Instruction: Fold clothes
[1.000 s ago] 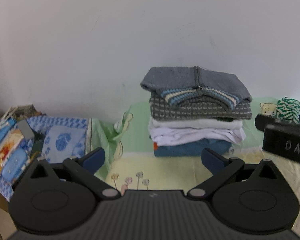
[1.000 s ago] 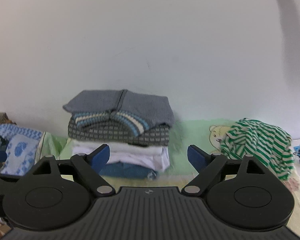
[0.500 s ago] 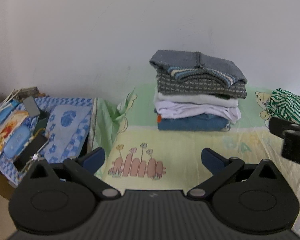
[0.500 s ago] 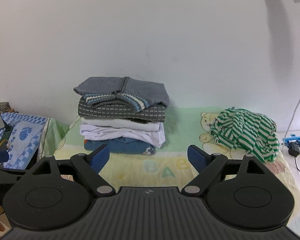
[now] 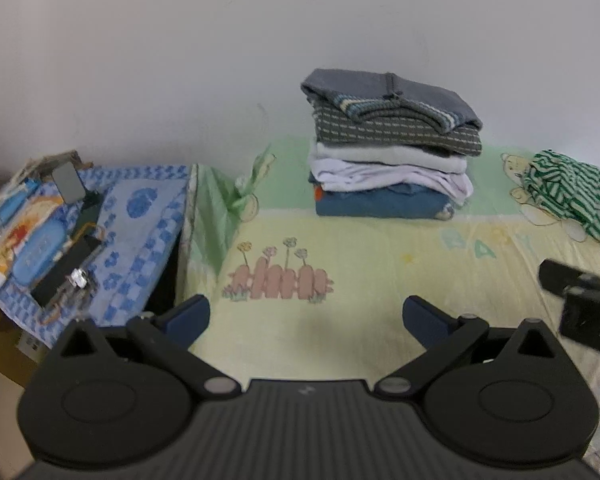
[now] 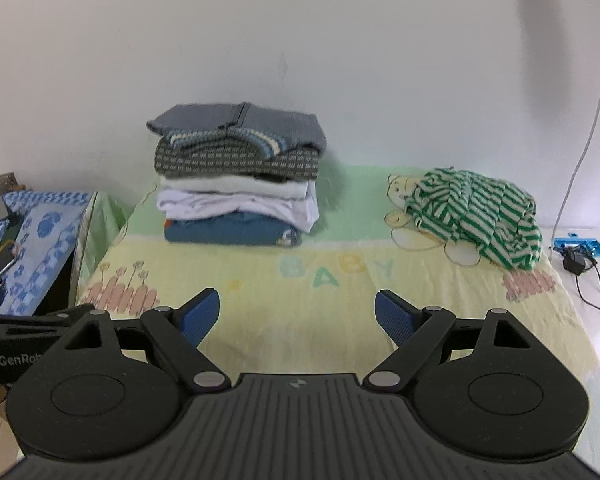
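- Folded stack point(image 6: 238, 184) sits at back of bed sheet point(image 6: 340, 320) against the wall: about 5 garments, grey knit on top, blue one at the bottom. That part looks done.
- 1 item left by the look of it: green-striped garment point(image 6: 480, 216), crumpled in a heap at back right of the sheet, well apart from the stack.
- Left gripper point(image 5: 306, 320): jaws spread wide, holding nothing, over the fence print on the sheet's front left.
- Right gripper point(image 6: 297, 314): jaws spread wide, nothing between them, over the front middle of the sheet near the "BABY" print.
- Striped garment lies ahead and right of the right gripper's fingers point(image 6: 396, 316), not touching; farther still from the left fingers point(image 5: 424, 318).
- Side table with blue cloth point(image 5: 100, 232) at left, cluttered, not part of the task.
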